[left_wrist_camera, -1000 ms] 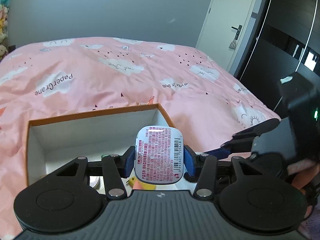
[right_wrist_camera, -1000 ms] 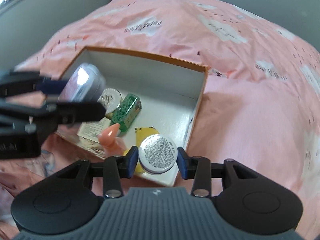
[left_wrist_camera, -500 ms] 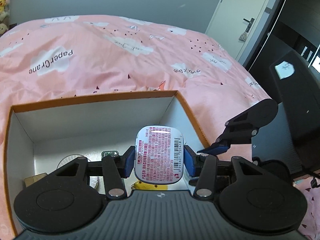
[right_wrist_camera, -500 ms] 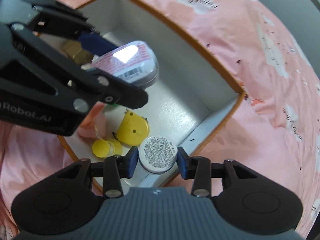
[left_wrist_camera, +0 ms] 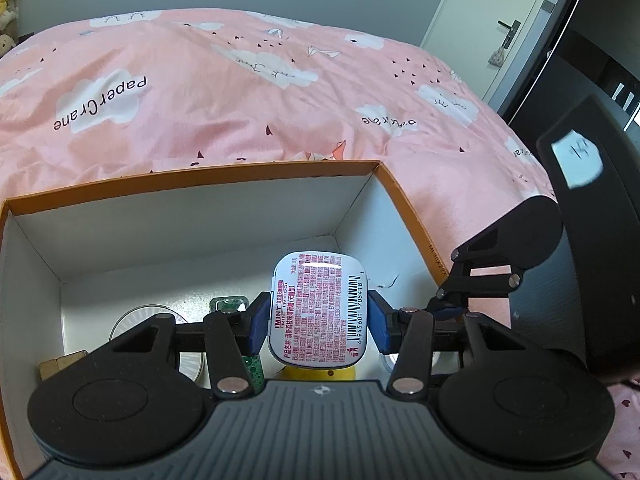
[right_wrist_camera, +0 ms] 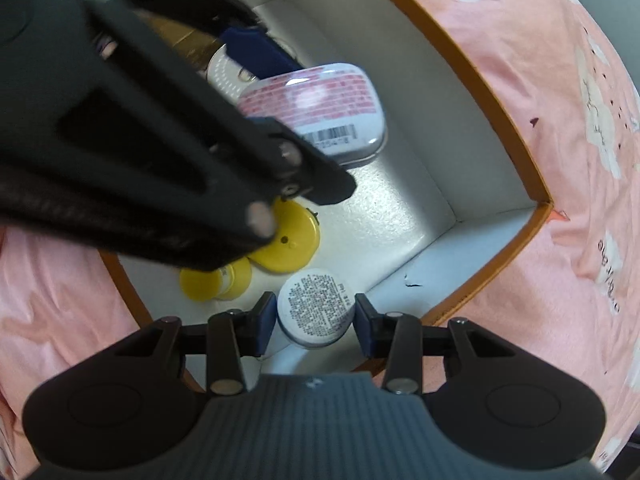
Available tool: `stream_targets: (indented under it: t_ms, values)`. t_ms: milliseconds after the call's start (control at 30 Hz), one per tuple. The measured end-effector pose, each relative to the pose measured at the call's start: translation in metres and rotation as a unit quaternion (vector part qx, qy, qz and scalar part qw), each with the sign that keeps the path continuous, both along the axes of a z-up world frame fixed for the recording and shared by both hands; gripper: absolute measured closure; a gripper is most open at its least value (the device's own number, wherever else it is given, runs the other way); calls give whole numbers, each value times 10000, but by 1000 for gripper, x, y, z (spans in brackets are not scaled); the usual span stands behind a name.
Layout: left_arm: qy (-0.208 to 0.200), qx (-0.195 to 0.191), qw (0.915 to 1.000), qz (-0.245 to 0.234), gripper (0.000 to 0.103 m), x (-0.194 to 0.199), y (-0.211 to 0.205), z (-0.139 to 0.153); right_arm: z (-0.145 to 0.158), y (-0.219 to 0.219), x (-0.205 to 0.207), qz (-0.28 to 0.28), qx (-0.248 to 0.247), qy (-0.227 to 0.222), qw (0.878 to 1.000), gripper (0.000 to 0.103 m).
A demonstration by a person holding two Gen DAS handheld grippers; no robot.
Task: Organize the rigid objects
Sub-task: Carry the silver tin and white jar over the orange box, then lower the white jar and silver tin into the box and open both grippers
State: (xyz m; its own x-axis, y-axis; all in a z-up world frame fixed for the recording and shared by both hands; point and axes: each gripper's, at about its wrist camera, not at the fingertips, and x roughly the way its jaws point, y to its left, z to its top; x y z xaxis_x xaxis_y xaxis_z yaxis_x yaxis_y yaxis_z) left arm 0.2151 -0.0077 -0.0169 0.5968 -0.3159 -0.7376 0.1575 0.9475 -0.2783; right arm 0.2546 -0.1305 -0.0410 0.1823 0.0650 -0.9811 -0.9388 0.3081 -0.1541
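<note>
You hold 2 things over the open box [left_wrist_camera: 192,184], 1 in each hand. Your left hand-held gripper [left_wrist_camera: 318,320] pinches the flat mint tin [left_wrist_camera: 319,312] by its 2 long sides, so the tin's long way points forward, away from you, with its label side up. Your right hand-held gripper [right_wrist_camera: 316,318] pinches the small round tin [right_wrist_camera: 316,310] and points almost straight down.

What matters now is down. Both tins hang above the white floor of the box, inside its orange rim. The round tin is over the corner nearest to your right hand, close to the box wall [right_wrist_camera: 440,248]. It looks lower and nearer to the floor than the mint tin.

The box sits on the pink bed [left_wrist_camera: 240,92]. Inside it are a yellow disc [right_wrist_camera: 298,236], 2 small yellow caps [right_wrist_camera: 216,278], a round white tin [left_wrist_camera: 132,320], a green case [left_wrist_camera: 229,303] and a brown block [left_wrist_camera: 54,366]. The bare floor by the far right corner looks free, so you can likely set both tins down there without hitting anything.
</note>
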Motion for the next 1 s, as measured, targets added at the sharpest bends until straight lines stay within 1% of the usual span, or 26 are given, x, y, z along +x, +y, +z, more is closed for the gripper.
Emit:
stream_targets:
  t_ms: [133, 233, 333, 467, 567, 667, 800, 1000]
  values:
    - [29, 38, 10000, -16, 46, 2, 0, -2, -1, 0, -4, 39, -5, -40, 10000, 62]
    - [49, 55, 10000, -31, 46, 3, -1, -3, 1, -2, -6, 25, 43, -102, 9999, 59]
    - [61, 56, 10000, -41, 46, 4, -1, -3, 8, -4, -12, 23, 100, -174, 9998, 53]
    - [73, 108, 9999, -109, 46, 5, -2, -3, 17, -9, -18, 9, 188, -280, 9994, 52]
    - [122, 207, 9996, -139, 46, 9, -6, -4, 25, -13, -18, -152, 411, -527, 9976, 52]
    - [164, 249, 9995, -120, 46, 16, -11, -6, 35, -17, -15, -436, 740, -870, 9925, 52]
    - [248, 299, 9991, -158, 46, 26, -20, -11, 34, -17, -22, -401, 837, -1185, 9886, 52]
    - [335, 374, 9986, -154, 46, 39, -31, -20, 35, -17, -25, -403, 883, -1189, 9881, 52]
